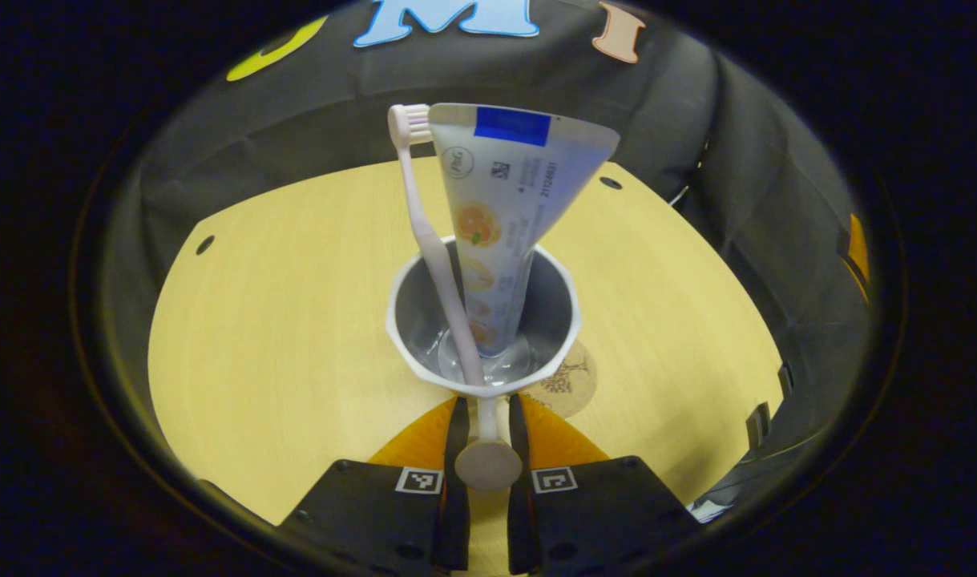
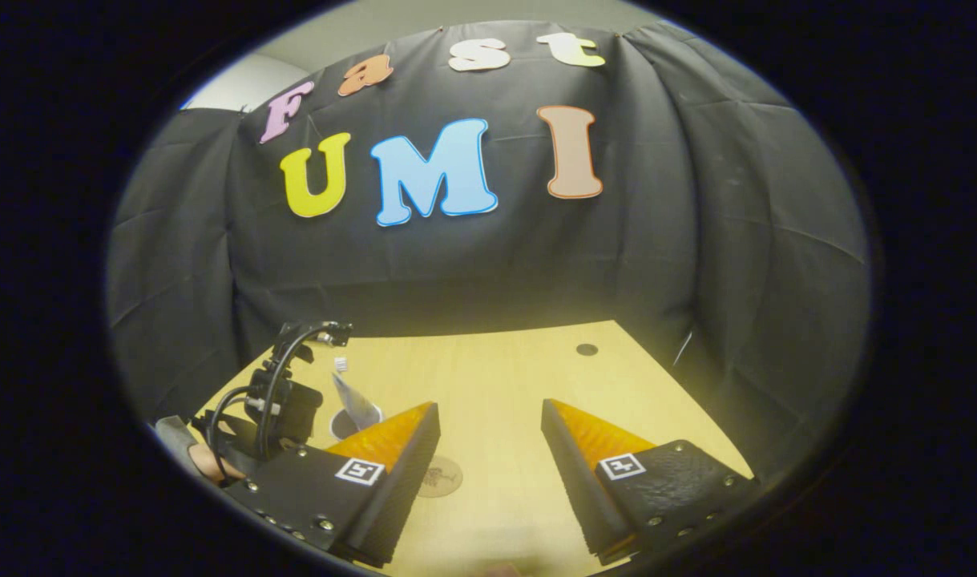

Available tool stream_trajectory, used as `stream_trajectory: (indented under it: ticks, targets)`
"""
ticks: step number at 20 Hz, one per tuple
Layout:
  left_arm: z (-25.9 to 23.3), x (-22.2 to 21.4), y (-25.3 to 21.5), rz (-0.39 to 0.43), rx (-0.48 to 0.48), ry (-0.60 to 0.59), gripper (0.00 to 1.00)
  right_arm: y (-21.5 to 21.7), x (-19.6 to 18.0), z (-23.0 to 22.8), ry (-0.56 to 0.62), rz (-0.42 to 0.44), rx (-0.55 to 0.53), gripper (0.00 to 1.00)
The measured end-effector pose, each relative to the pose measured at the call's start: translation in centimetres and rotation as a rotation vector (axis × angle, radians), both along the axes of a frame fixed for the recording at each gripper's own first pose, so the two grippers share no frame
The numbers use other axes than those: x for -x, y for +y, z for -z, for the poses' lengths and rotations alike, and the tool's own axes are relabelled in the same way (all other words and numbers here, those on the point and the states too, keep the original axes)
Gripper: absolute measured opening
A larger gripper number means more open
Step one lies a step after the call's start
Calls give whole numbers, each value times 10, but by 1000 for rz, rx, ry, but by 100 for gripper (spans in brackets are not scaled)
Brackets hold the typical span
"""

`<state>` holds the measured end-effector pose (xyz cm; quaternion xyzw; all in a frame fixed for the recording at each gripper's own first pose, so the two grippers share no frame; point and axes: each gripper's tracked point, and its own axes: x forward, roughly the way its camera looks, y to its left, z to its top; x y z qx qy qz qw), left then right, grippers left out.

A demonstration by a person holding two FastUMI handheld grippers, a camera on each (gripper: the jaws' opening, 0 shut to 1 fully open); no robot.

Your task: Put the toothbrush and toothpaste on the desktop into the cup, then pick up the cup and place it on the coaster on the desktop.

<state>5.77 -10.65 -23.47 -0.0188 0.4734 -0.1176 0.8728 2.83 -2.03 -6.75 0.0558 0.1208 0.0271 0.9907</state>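
**Cup loaded and gripped by its handle, coaster just beside it**

From the left gripper view, the left gripper [image 1: 488, 417] has its 2 fingers drawn in narrow on the cup's handle [image 1: 488, 449], a pale stem with a round end cap that sits between the black pads. The cup [image 1: 552, 312] is grey inside with a white faceted rim, and it stands upright over the yellow wooden desktop [image 1: 280, 336]; whether its base touches the wood or hangs just above it is hard to judge from this angle.

Both items are already inside. The toothbrush [image 1: 432, 240] leans to the left, bristle head up and well clear of the rim, its lower end down at the near wall of the cup. The toothpaste [image 1: 500, 216] stands cap down, its wide crimped end at the top, touching the brush head.

The coaster [image 1: 572, 385], a round brown disc with a dark tree-like print, lies flat on the desktop just right of the cup, partly hidden behind the cup's wall.

In the right gripper view, the right gripper [image 2: 488, 449] hangs over the desktop with its fingers spread wide and nothing between them. The left gripper, cup and coaster appear farther off at its lower left.
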Motion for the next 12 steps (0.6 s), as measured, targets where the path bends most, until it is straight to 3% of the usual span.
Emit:
stream_trajectory:
  ticks: [12]
  targets:
    - [22, 9, -40, 30, -43, 48, 24, -39, 14, 12, 18, 34, -13, 82]
